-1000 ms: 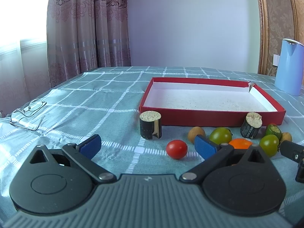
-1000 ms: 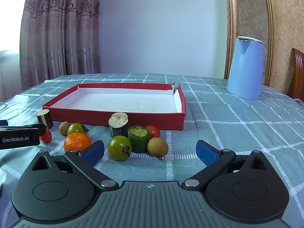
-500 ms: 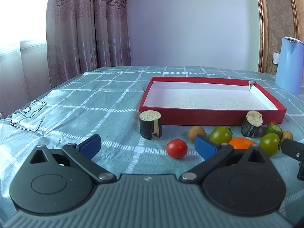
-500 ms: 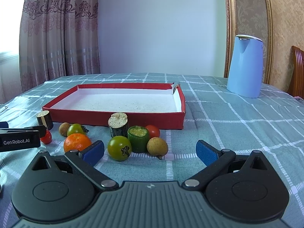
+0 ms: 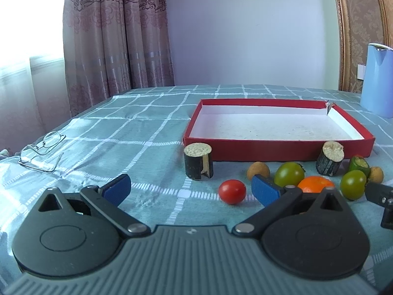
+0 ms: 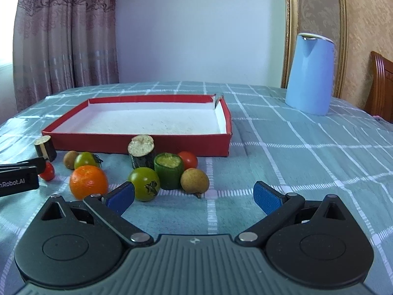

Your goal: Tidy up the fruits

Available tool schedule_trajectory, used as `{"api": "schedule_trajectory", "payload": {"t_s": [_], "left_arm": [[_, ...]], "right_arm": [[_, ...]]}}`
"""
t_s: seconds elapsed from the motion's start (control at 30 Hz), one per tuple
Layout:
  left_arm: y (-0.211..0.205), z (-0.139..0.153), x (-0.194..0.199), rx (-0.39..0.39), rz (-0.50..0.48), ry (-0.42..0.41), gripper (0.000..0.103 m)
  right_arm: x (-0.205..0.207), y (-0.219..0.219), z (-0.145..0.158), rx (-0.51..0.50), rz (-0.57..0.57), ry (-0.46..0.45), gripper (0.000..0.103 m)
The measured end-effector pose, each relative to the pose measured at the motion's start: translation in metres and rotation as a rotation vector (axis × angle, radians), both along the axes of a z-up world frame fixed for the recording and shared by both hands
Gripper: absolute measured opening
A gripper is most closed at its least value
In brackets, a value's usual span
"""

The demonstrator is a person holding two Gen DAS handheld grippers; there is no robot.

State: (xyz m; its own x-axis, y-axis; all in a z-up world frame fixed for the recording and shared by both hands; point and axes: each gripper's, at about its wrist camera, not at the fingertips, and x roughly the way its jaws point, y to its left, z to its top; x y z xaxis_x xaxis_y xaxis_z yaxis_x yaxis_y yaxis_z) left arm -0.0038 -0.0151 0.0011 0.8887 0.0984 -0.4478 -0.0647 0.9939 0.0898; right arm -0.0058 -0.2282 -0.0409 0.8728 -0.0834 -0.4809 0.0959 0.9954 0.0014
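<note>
An empty red tray (image 5: 277, 152) with a white floor lies on the table; it also shows in the right wrist view (image 6: 137, 142). In front of it lie a red tomato (image 5: 231, 191), an orange (image 6: 88, 182), green tomatoes (image 6: 144, 184), brown longans (image 6: 194, 180), dark cut cylinders (image 5: 198, 163) and a green cut piece (image 6: 168, 170). My left gripper (image 5: 190, 190) is open and empty, low over the cloth, just left of the red tomato. My right gripper (image 6: 194, 196) is open and empty, just in front of the fruit cluster.
A blue kettle (image 6: 310, 73) stands at the back right. Eyeglasses (image 5: 41, 151) lie near the table's left edge. A teal checked cloth (image 6: 294, 152) covers the table. A wooden chair (image 6: 382, 88) stands at the far right.
The right gripper has moved a little forward toward the fruit cluster. The left gripper has barely moved. Both stay open.
</note>
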Motion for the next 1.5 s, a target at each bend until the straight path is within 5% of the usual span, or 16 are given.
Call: {"api": "schedule_trajectory", "payload": {"t_s": [0.3, 0.77, 1.1, 1.2, 1.27, 1.5], "left_arm": [[-0.011, 0.001, -0.005, 0.041, 0.019, -0.023, 0.103], [-0.023, 0.002, -0.007, -0.014, -0.006, -0.027, 0.103], [-0.017, 0.001, -0.007, -0.062, -0.032, -0.017, 0.103], [-0.015, 0.001, -0.008, -0.078, -0.041, -0.02, 0.103], [-0.013, 0.001, -0.007, -0.091, -0.044, -0.019, 0.103], [-0.006, 0.0, -0.002, -0.147, -0.054, 0.008, 0.103]], "right_arm": [[0.002, -0.005, -0.001, 0.052, -0.004, 0.021, 0.103], [-0.004, -0.013, 0.001, 0.105, 0.01, -0.015, 0.103], [-0.016, -0.034, 0.008, 0.045, 0.155, -0.067, 0.103], [-0.007, -0.032, 0.009, -0.012, 0.188, -0.043, 0.093], [0.0, -0.034, 0.008, -0.015, 0.196, -0.022, 0.072], [0.024, -0.039, 0.001, 0.008, 0.257, 0.074, 0.05]]}}
